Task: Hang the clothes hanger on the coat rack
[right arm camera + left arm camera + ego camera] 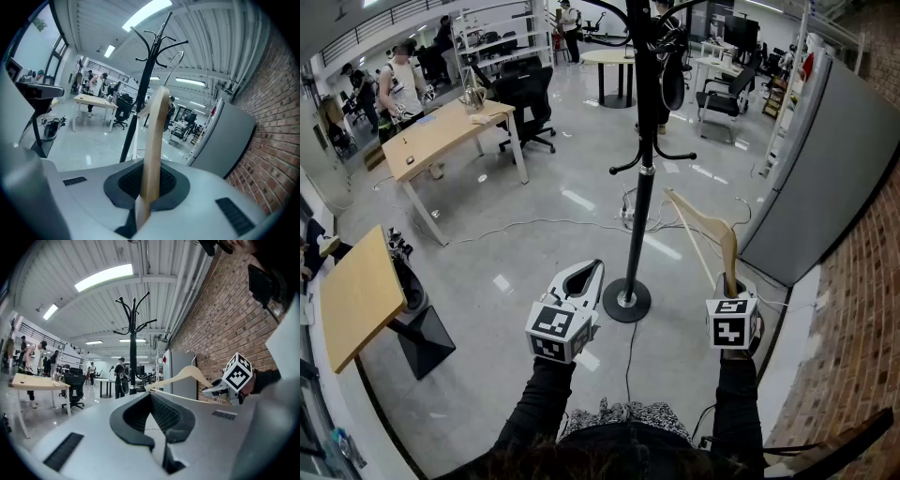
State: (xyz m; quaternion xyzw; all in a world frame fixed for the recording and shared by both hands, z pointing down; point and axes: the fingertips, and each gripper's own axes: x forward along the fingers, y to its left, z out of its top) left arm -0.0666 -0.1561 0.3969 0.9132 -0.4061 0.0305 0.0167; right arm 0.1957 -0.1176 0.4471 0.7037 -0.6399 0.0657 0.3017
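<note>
Your right gripper (pixel 730 279) clenched the wooden clothes hanger (pixel 701 223) by one arm, just right of the coat rack (pixel 641 197); your left gripper (pixel 594 270) was closed, empty.

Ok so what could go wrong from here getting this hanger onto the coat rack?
The right gripper holds the wooden hanger by the tip of one arm, so it may swing or slip in the fingers when raised. The coat rack has lower prongs that stick out and might snag the hanger on the way up. A cable trails on the floor by the base: a possible trip.
</note>
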